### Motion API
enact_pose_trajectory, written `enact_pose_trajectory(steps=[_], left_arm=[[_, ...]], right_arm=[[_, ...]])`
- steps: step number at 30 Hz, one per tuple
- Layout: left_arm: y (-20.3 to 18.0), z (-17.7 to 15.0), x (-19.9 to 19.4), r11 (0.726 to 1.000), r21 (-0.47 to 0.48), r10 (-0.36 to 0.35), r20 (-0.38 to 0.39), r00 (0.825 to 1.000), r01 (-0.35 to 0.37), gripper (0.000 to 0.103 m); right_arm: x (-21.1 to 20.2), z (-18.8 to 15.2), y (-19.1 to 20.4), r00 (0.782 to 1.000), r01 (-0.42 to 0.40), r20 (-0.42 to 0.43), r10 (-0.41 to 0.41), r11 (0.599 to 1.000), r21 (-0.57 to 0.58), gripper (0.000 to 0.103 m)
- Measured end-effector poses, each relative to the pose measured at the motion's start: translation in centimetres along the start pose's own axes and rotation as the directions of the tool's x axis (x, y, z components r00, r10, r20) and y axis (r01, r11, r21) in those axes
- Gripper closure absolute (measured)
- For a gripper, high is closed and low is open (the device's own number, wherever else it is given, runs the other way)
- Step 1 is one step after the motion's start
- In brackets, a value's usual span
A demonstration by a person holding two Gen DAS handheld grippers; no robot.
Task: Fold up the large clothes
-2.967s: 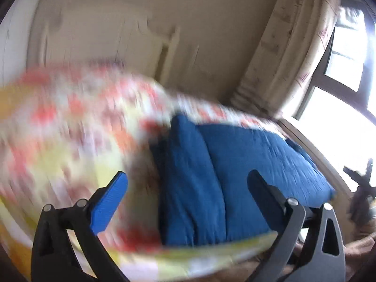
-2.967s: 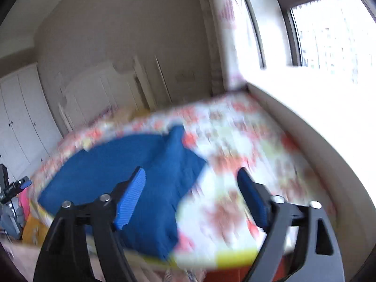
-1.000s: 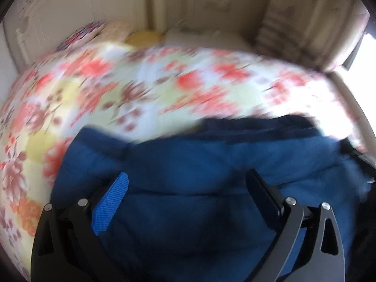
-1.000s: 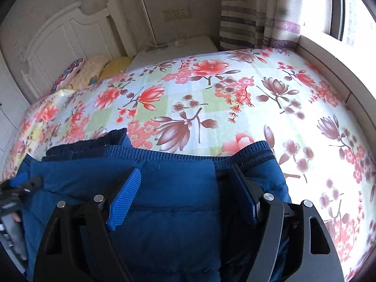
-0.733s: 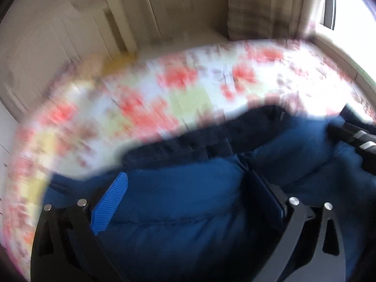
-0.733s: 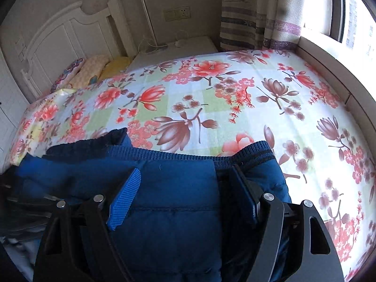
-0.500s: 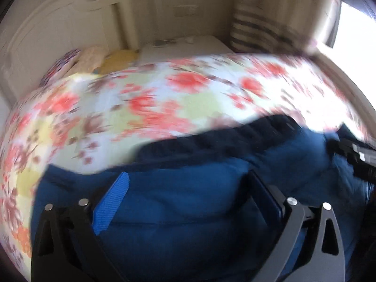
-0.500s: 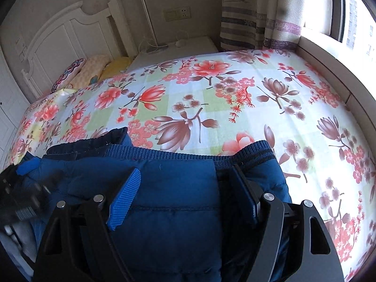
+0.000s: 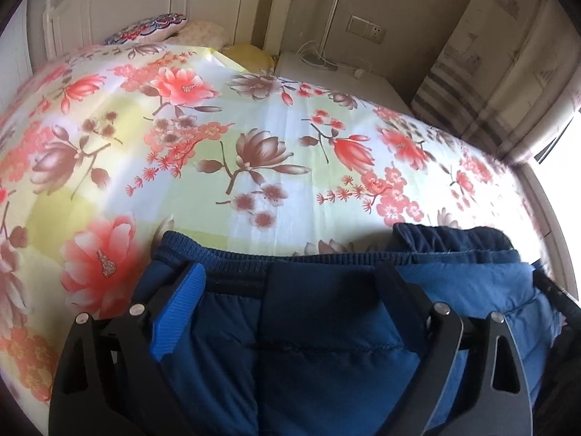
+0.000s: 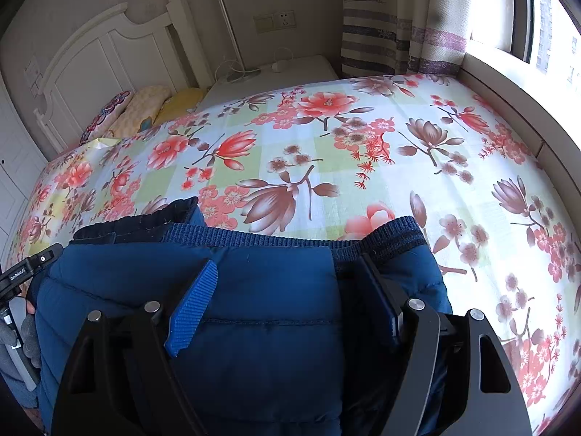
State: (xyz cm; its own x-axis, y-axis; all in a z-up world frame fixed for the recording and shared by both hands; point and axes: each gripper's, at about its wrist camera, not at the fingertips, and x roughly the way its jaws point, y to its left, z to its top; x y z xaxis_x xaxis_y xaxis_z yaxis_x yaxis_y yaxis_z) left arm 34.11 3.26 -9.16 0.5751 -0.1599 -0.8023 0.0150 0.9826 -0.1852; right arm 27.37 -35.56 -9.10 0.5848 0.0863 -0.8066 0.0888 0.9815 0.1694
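A dark blue padded jacket [image 9: 326, 345] lies at the near edge of the bed with the flowered sheet [image 9: 236, 152]; its ribbed hem [image 9: 254, 258] faces the headboard. My left gripper [image 9: 290, 279] is open, fingers spread over the hem's left part. In the right wrist view the same jacket [image 10: 261, 327] fills the foreground. My right gripper [image 10: 287, 279] is open over the hem's right part [image 10: 392, 232]. The left gripper's body [image 10: 25, 276] shows at the left edge there.
Pillows [image 10: 145, 109] lie against the white headboard [image 10: 101, 54]. A white bedside table [image 10: 276, 72] with cables stands behind the bed. A striped curtain [image 10: 399, 29] and window ledge [image 10: 508, 80] run along the right side.
My left gripper swung about and has settled over the left part of the hem. My right gripper has stayed still over the right part. Both remain open.
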Motion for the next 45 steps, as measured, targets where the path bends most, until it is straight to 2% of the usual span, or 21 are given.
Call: enact_pose_trajectory(steps=[2, 3, 4, 7, 9, 10, 12, 15, 18, 22, 24, 26, 28, 29, 31, 32, 34, 37, 40, 42, 45], left_arm=[[0.3, 0.1, 0.2, 1.0, 0.003, 0.003, 0.0, 1.0, -0.003, 0.01], [0.2, 0.1, 0.3, 1.0, 0.006, 0.008, 0.001, 1.0, -0.008, 0.01], [0.2, 0.1, 0.3, 1.0, 0.009, 0.012, 0.002, 1.0, -0.012, 0.01], [0.1, 0.1, 0.4, 1.0, 0.018, 0.022, 0.0, 1.0, -0.022, 0.01], [0.2, 0.1, 0.4, 1.0, 0.016, 0.019, 0.0, 1.0, -0.019, 0.01], [0.2, 0.1, 0.4, 1.0, 0.014, 0.016, 0.001, 1.0, -0.016, 0.01], [0.4, 0.0, 0.3, 1.0, 0.001, -0.003, 0.003, 1.0, 0.003, 0.01], [0.8, 0.1, 0.2, 1.0, -0.014, -0.025, 0.007, 1.0, 0.025, 0.01], [0.7, 0.0, 0.2, 1.0, -0.009, -0.02, 0.007, 1.0, 0.02, 0.01], [0.7, 0.0, 0.2, 1.0, -0.007, -0.018, 0.007, 1.0, 0.018, 0.01], [0.7, 0.0, 0.2, 1.0, -0.006, -0.016, 0.009, 1.0, 0.016, 0.01], [0.6, 0.1, 0.2, 1.0, -0.003, -0.011, 0.006, 1.0, 0.011, 0.01], [0.6, 0.1, -0.1, 1.0, -0.004, 0.004, 0.007, 1.0, -0.004, 0.011], [0.3, 0.0, -1.0, 0.999, -0.005, 0.048, 0.022, 0.999, -0.048, 0.017], [-0.4, -0.6, -2.9, 0.996, -0.014, 0.089, 0.06, 0.994, -0.088, 0.018], [-1.1, -1.2, -4.5, 0.997, -0.011, 0.072, 0.087, 0.994, -0.072, 0.018], [-2.9, -2.3, -7.0, 0.999, 0.039, 0.028, 0.13, 0.991, -0.033, 0.016], [-7.1, -4.6, -9.5, 0.98, 0.184, 0.038, 0.205, 0.978, -0.076, 0.003], [-10.1, -7.6, -6.2, 0.938, 0.319, 0.1, 0.133, 0.986, -0.138, 0.002], [-10.4, -8.7, -4.0, 0.923, 0.343, 0.147, 0.108, 0.983, -0.176, 0.002], [-10.0, -8.4, -4.0, 0.929, 0.333, 0.133, 0.099, 0.986, -0.159, 0.002]], right_arm=[[-0.7, 0.1, 0.9, 0.997, 0.075, 0.014, -0.075, 0.997, -0.031, 0.033], [-1.6, 0.0, 1.9, 0.99, 0.138, 0.044, -0.136, 0.988, -0.064, 0.033], [-3.2, -0.4, 3.9, 0.985, 0.155, 0.095, -0.144, 0.981, -0.118, 0.033], [-5.6, -1.9, 8.8, 0.99, 0.073, 0.133, -0.042, 0.969, -0.237, 0.032], [-5.5, -4.1, 13.7, 0.996, 0.001, 0.086, 0.036, 0.917, -0.398, 0.031], [-4.8, -5.4, 15.6, 0.997, -0.004, 0.064, 0.038, 0.882, -0.47, 0.028], [-3.0, -7.1, 17.6, 0.997, 0.064, 0.061, -0.037, 0.828, -0.557, 0.028], [-2.7, -6.1, 15.7, 1.0, 0.012, 0.02, -0.002, 0.878, -0.479, 0.027], [-3.9, -5.3, 11.9, 0.993, 0.114, 0.074, -0.091, 0.91, -0.4, 0.027], [-4.8, -4.7, 3.8, 0.989, 0.14, 0.068, -0.129, 0.971, -0.195, 0.027], [-4.4, -4.6, 0.1, 0.996, 0.085, 0.04, -0.082, 0.992, -0.094, 0.027], [-3.9, -4.4, -1.1, 0.999, 0.03, 0.012, -0.03, 0.999, -0.037, 0.027], [-4.3, -4.5, 0.3, 0.996, 0.089, 0.035, -0.086, 0.991, -0.096, 0.027], [-4.8, -4.6, 1.2, 0.992, 0.115, 0.063, -0.107, 0.985, -0.13, 0.027], [-6.5, -5.1, 3.0, 0.986, 0.126, 0.134, -0.102, 0.975, -0.184, 0.027], [-7.4, -5.1, 3.6, 0.985, 0.106, 0.152, -0.076, 0.974, -0.202, 0.026], [-8.6, -5.2, 4.9, 0.986, 0.077, 0.163, -0.038, 0.967, -0.241, 0.023], [-8.9, -6.5, 9.2, 0.991, 0.053, 0.132, -0.001, 0.919, -0.391, 0.014], [-5.5, -9.0, 12.0, 0.996, 0.084, 0.056, -0.064, 0.857, -0.509, 0.014], [-5.2, -9.1, 11.3, 0.998, 0.053, 0.054, -0.032, 0.887, -0.459, 0.014], [-5.0, -8.8, 10.7, 0.999, 0.027, 0.031, -0.015, 0.896, -0.443, 0.014]])
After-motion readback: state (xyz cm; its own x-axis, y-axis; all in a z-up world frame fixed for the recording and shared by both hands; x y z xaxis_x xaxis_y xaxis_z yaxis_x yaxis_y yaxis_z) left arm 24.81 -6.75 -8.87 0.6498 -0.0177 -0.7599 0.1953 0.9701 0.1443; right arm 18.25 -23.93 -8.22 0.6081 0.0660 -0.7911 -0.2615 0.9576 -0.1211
